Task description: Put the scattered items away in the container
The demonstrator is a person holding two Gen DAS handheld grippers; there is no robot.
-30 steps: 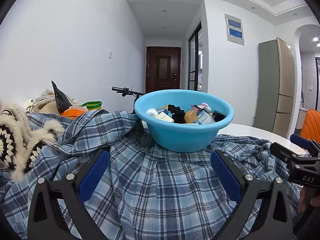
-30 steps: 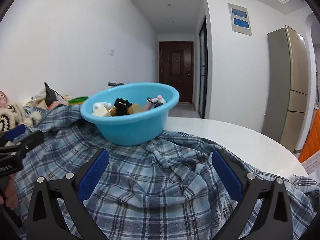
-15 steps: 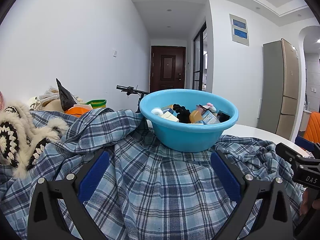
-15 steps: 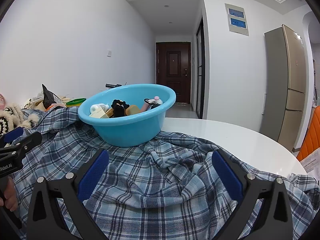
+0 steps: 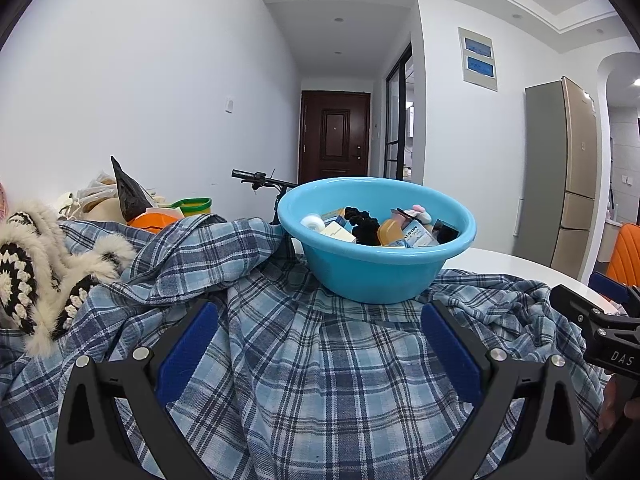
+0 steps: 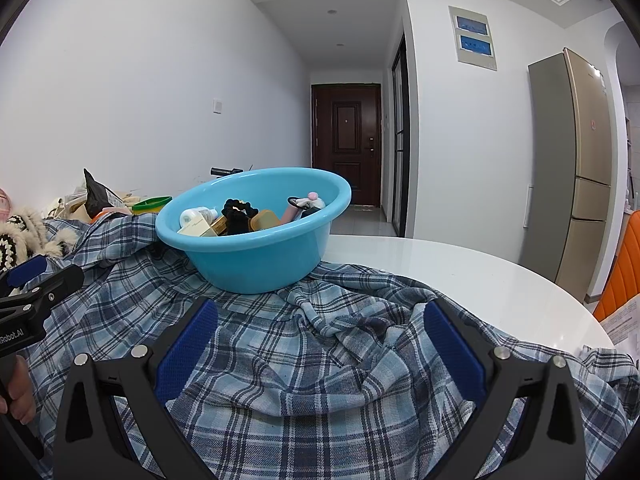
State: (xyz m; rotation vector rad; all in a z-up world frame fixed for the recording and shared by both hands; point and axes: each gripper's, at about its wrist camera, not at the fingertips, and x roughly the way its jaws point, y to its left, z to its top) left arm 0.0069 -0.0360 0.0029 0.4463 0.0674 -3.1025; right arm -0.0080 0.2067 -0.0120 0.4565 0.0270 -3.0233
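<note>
A light blue plastic basin (image 5: 372, 276) (image 6: 256, 260) sits on a rumpled blue plaid shirt (image 5: 320, 360) (image 6: 328, 360) and holds several small items: a black scrunchie (image 5: 362, 226) (image 6: 238, 210), small boxes, a white tube and an amber piece. My left gripper (image 5: 318, 344) stands open over the shirt, short of the basin, with nothing between its blue pads. My right gripper (image 6: 320, 344) is open too, above the shirt to the basin's right front. Each gripper shows at the edge of the other's view.
A black-and-white crocheted piece with cream fur trim (image 5: 36, 272) lies at the left. Behind it are an orange object (image 5: 154, 220), a green-rimmed container (image 5: 192, 205) and a dark bag (image 5: 128, 192). The round white table (image 6: 460, 276) extends right. A fridge (image 6: 572, 168) and orange chair (image 6: 624, 264) stand beyond.
Both views have shifted slightly rightward and back, so the basin sits a little further left in the right wrist view. Both grippers stay open and nothing was grasped.
</note>
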